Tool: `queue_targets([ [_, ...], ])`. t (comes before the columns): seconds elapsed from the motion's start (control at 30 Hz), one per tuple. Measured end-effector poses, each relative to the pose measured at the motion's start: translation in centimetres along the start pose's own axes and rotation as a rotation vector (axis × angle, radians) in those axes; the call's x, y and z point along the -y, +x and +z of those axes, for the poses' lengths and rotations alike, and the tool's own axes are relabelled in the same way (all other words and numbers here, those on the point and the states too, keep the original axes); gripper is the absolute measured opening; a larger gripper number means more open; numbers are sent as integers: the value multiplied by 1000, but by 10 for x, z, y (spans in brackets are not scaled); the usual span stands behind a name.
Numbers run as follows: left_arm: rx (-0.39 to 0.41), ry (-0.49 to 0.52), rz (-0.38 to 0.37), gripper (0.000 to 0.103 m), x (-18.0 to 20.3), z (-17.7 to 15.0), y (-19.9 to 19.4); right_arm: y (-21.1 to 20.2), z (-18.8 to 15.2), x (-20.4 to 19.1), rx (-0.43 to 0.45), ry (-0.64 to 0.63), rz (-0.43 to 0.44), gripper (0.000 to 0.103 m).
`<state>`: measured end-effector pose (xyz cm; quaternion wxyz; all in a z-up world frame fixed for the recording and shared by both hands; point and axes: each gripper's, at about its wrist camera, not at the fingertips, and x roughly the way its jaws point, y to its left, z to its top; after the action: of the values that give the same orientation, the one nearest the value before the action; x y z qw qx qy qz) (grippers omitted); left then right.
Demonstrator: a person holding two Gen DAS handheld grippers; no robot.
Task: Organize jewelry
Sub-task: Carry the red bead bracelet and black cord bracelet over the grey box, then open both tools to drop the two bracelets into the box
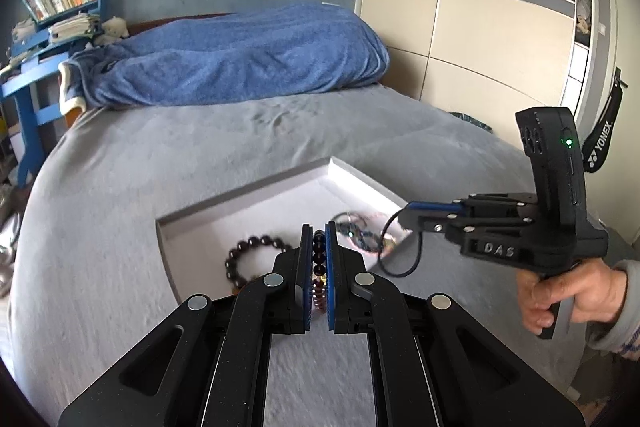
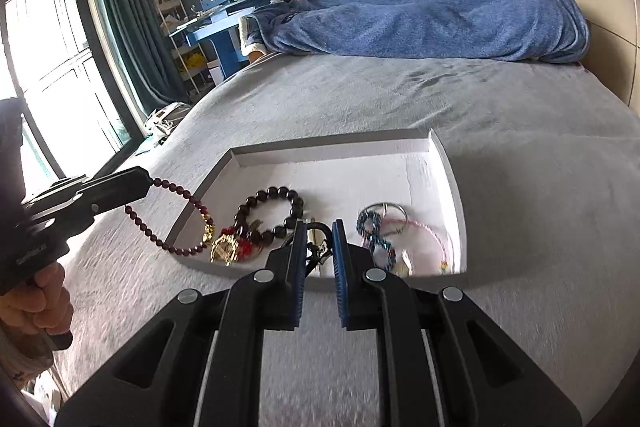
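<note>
On the grey bed lies a shallow white tray that holds most of the jewelry. The left gripper is clamped on a dark red bead bracelet, which hangs in a loop from its tips over the near left edge of the tray, its gold charm just inside the rim. The right gripper is closed on a thin black cord with a small metal clasp, at the tray's near edge; from the left wrist view the cord droops in a loop under its tips. Inside the tray, a black bead bracelet lies near the left side with a red and gold ornament beside it. Toward the right side sit a blue beaded piece, a metal ring and a pink string bracelet, overlapping. A blue blanket is heaped at the bed's far end.
</note>
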<state>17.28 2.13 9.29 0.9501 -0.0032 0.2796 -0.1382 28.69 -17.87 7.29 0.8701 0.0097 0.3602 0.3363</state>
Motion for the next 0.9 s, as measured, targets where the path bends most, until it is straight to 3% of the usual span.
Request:
queue_targets([
  [0.23,-13,-30,-6,6,-5,5,26,30,16,-2,-28,-8,-19,13],
  [0.57,-84,-52,29,6,-15,-16,66,73,12,7,-96,-6,-50,13],
  [0.9,-116,-78,67,6,-25,-33,71,87,2,17,-141,-18,-97,13],
])
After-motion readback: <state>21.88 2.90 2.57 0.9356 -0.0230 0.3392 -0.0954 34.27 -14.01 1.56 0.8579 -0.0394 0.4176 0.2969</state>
